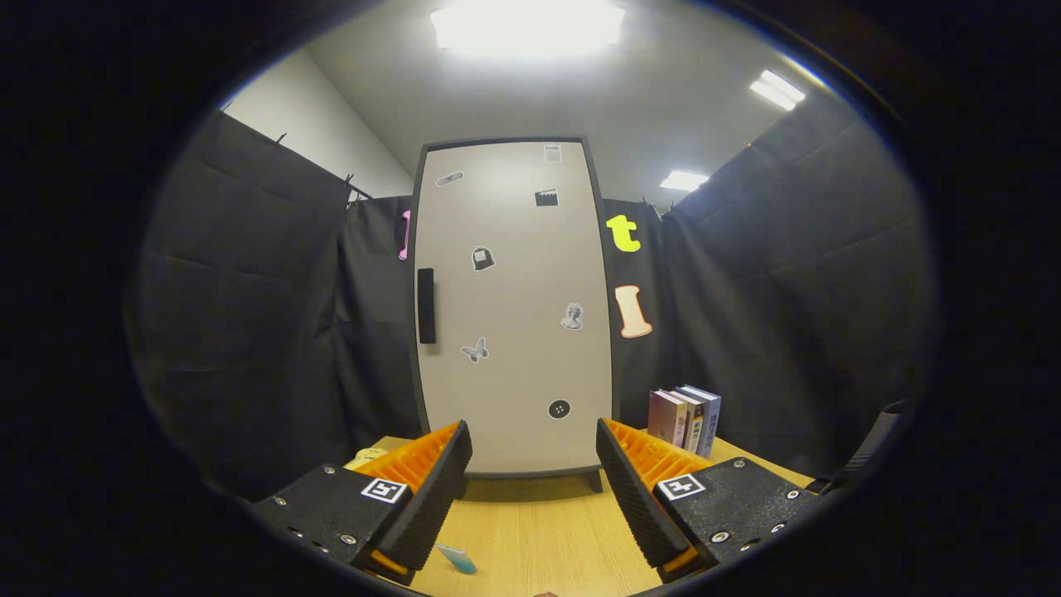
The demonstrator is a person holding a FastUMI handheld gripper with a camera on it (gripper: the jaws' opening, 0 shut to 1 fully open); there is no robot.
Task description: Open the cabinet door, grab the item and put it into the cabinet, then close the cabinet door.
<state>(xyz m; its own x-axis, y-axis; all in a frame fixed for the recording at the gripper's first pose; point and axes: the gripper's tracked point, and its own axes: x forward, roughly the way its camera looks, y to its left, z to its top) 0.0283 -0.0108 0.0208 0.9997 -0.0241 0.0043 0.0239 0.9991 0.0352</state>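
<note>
The cabinet fills the frame's centre, upright on the table, door shut, so its contents are hidden. This looks like the first step: opening it. The next move likely calls for reaching the handle at centre left. Books stand lower right. The gripper is open and empty. A small blue item, probably the thing to stow, lies bottom centre by the left finger.

Cabinet on table — books right
</note>
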